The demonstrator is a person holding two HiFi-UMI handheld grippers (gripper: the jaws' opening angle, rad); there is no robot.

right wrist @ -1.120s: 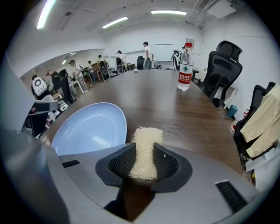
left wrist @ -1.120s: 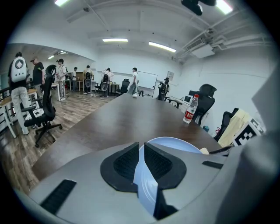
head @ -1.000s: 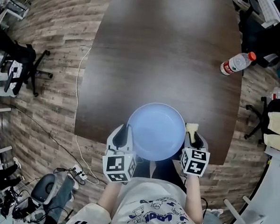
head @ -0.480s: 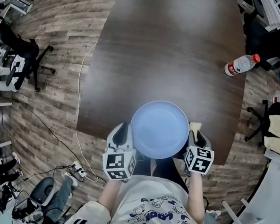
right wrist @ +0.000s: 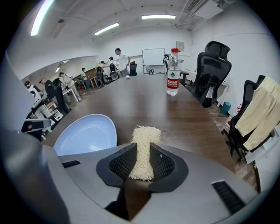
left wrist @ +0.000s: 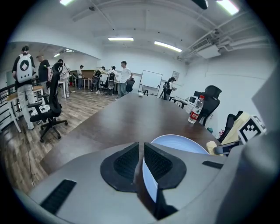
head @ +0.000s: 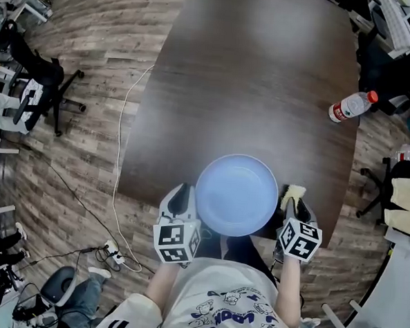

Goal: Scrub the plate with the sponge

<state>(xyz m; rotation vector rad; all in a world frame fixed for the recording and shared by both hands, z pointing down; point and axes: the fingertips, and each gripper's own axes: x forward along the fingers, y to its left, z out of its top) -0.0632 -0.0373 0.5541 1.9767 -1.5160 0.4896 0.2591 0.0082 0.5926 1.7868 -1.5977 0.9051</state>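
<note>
A pale blue plate (head: 237, 194) is held over the near edge of the dark table (head: 252, 79). My left gripper (head: 186, 202) is shut on the plate's left rim; in the left gripper view the rim (left wrist: 148, 181) runs between the two pads, with the left gripper (left wrist: 141, 162) closed tight on it. My right gripper (head: 294, 205) stands just right of the plate, shut on a pale yellow fibrous sponge (head: 292, 195). In the right gripper view the sponge (right wrist: 143, 151) sticks out past the right gripper (right wrist: 141, 162), with the plate (right wrist: 85, 133) to its left, apart from it.
A water bottle with a red cap (head: 348, 105) lies at the table's right edge; it also shows as the bottle (right wrist: 173, 78) far ahead. Office chairs (right wrist: 212, 72) stand to the right, a black chair (head: 40, 84) and a white cable (head: 120, 161) on the left floor. People stand at the far end.
The right gripper with the sponge has shifted slightly right and nearer, a bit away from the plate's rim. The plate and left gripper kept their hold; the view moved a little.
</note>
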